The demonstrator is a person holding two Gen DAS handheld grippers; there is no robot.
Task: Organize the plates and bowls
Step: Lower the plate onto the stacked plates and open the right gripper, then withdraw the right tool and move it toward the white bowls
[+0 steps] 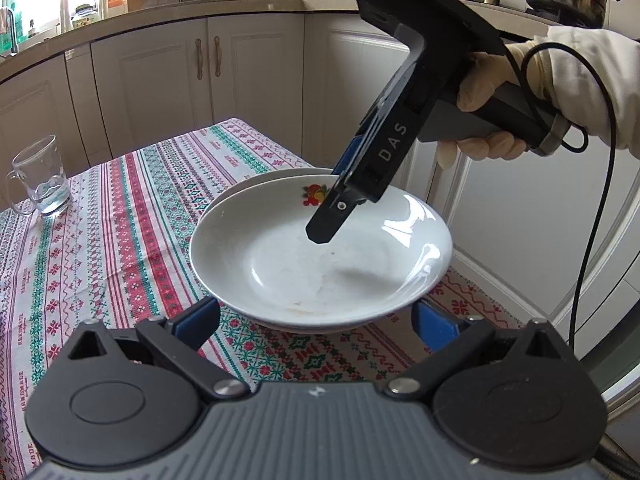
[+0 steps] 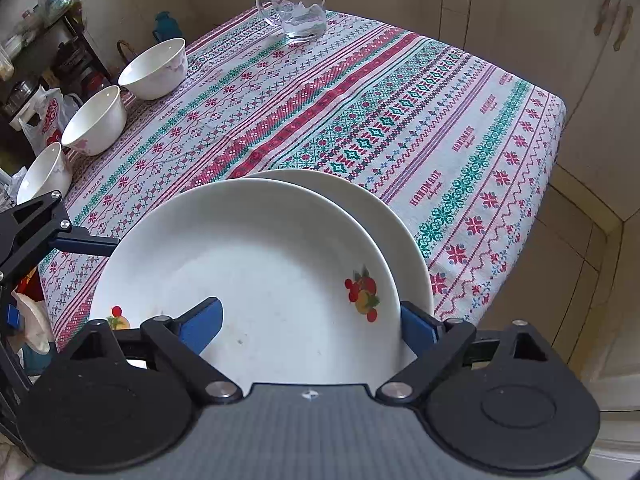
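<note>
Two fruit-print plates (image 2: 248, 264) are already stacked near the tablecloth's (image 2: 360, 92) front edge, the right gripper (image 2: 310, 320) spread wide astride the top plate's rim without pinching it, the left gripper (image 1: 316, 320) open just beside the stack, while three bowls (image 2: 96, 120) along the cloth's far-left edge remain unstacked.

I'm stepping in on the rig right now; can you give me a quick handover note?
Right gripper: jaws open, straddling the rim of the top white fruit-print plate, not pressing on it.
Left gripper: jaws open, empty, by the plates' near edge.
Done: that plate lies on a second white plate, slightly offset.
Left: three white bowls stand separately along the table edge, unstacked. A clear glass mug stands at the far end.
</note>
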